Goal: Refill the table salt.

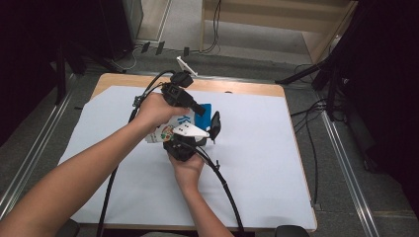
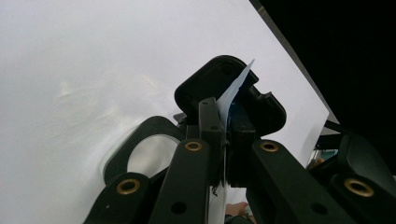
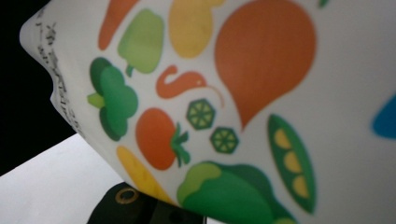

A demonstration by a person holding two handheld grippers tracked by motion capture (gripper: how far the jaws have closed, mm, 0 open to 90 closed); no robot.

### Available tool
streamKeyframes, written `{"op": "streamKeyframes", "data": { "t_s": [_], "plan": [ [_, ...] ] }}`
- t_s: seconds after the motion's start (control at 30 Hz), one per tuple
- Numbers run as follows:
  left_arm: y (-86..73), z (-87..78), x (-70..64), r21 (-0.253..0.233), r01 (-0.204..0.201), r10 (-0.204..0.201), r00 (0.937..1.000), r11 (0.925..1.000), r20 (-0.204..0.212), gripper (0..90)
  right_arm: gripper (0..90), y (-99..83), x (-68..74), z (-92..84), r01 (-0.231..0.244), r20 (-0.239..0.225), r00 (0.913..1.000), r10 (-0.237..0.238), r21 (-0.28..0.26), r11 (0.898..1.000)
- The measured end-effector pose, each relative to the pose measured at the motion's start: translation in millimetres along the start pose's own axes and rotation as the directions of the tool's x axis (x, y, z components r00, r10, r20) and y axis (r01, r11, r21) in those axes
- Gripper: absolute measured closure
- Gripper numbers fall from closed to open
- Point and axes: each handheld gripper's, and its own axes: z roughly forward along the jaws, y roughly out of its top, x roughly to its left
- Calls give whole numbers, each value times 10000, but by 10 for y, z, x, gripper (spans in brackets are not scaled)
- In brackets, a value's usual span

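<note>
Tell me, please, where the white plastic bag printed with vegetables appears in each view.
High view: the white plastic bag sits mid-frame.
Left gripper view: its thin pale edge rises at centre.
Right gripper view: its vegetable print spreads across top and right.
Shared landmark: the white table cover.

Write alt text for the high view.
A person's two hands hold black grippers together over a white-covered table, both clamped on a white bag printed with vegetables and a blue patch. The left gripper comes from above, the right gripper from below; cables trail off the table.
</note>
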Motion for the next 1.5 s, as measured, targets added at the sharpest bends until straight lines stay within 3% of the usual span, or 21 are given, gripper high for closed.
{"op": "streamKeyframes", "data": {
  "t_s": [1.5],
  "plan": [
    [8,4,4,-9,3,-3,9999,10000,117,891,900,-10,63,17,83,-27,10000,-82,194,9998]
  ]
}}
